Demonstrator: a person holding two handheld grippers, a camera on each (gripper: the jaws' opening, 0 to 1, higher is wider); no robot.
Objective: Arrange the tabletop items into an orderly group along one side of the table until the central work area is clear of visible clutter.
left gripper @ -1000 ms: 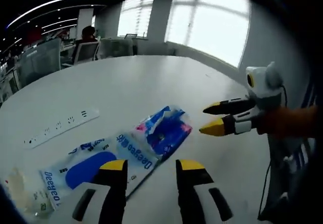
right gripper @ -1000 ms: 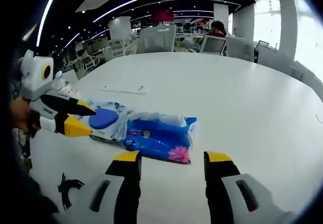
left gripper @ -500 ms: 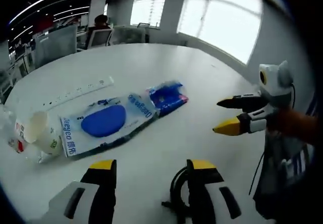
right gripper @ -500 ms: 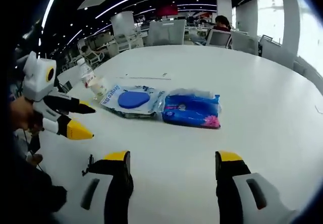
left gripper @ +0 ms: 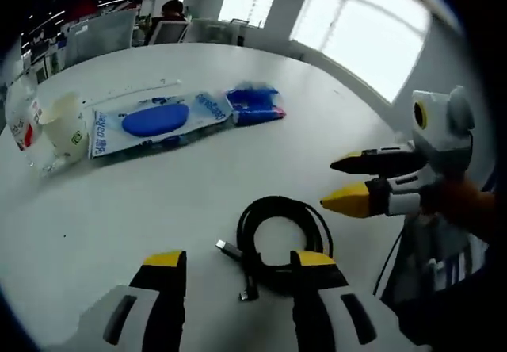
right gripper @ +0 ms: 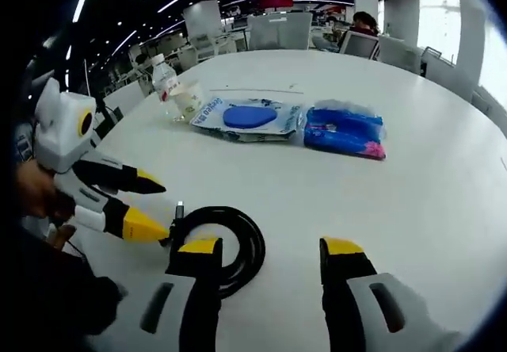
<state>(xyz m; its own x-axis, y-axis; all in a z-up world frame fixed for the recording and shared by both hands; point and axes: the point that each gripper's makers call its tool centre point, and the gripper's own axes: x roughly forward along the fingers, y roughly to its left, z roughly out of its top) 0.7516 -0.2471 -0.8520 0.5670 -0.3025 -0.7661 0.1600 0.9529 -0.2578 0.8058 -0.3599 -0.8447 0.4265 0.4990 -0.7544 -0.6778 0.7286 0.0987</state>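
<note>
A black coiled cable (left gripper: 277, 202) lies on the white table (left gripper: 158, 185) just ahead of my left gripper (left gripper: 240, 261), which is open and empty. Its plug end (left gripper: 228, 247) points between the jaws. In the right gripper view the same cable (right gripper: 252, 233) lies by the left jaw of my right gripper (right gripper: 270, 247), also open and empty. Farther off, in a row, lie a white and blue wipes pack (left gripper: 154, 120) (right gripper: 249, 118) and a blue tissue pack (left gripper: 255, 104) (right gripper: 344, 132). Each gripper shows in the other's view, open: the right gripper (left gripper: 341, 181) and the left gripper (right gripper: 154, 207).
A paper cup (left gripper: 65, 122) (right gripper: 188, 98) and a plastic bottle (left gripper: 24, 114) (right gripper: 164, 78) stand at the end of the row beside the wipes pack. A white power strip (right gripper: 257, 90) lies behind the packs. Office chairs and desks stand beyond the table's far edge.
Both cameras have pulled back from the packs toward the near edge, so the row looks farther off and the coiled cable has come into view by the jaws. The things themselves lie still.
</note>
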